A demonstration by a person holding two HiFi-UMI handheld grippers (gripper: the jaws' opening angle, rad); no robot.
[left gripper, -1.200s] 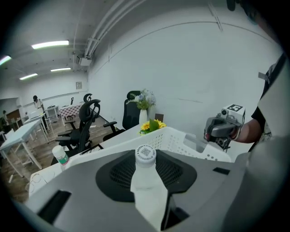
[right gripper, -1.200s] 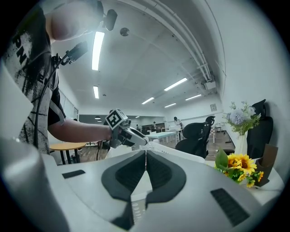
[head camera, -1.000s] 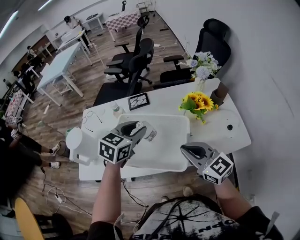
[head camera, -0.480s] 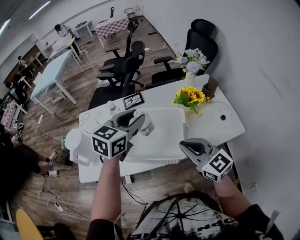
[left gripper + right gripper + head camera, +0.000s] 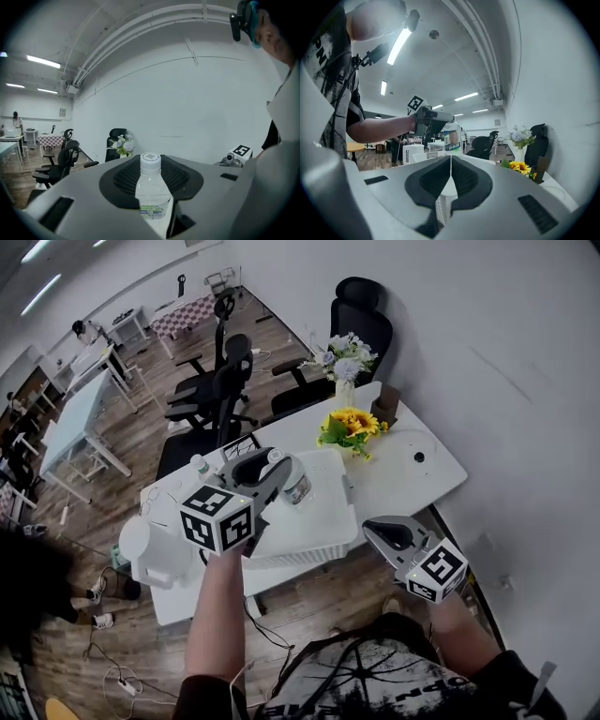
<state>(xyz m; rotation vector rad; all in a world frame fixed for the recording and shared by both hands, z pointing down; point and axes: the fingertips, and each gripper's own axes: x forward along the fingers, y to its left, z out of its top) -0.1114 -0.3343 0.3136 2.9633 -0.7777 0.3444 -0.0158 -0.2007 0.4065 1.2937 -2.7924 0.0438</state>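
A clear water bottle [image 5: 151,190] with a white cap and a green label stands upright between the jaws of my left gripper [image 5: 151,183], which is shut on it. From the head view the left gripper [image 5: 281,479] holds the bottle [image 5: 294,488] in the air above a white perforated basket [image 5: 319,521] on the white table [image 5: 412,479]. My right gripper [image 5: 384,532] hangs off the table's near edge, jaws pressed together with nothing between them. In the right gripper view the right gripper [image 5: 450,161] faces the left gripper [image 5: 433,121] and the bottle [image 5: 450,137].
Sunflowers [image 5: 349,423] and a vase of pale flowers [image 5: 339,351] stand at the table's far side. A white jug [image 5: 141,545] sits at the left end. Black office chairs [image 5: 220,381] stand beyond the table, and a white wall runs along the right.
My left gripper has risen with the bottle, so the basket and table have dropped out of its view. The right gripper stays shut and low near the table edge.
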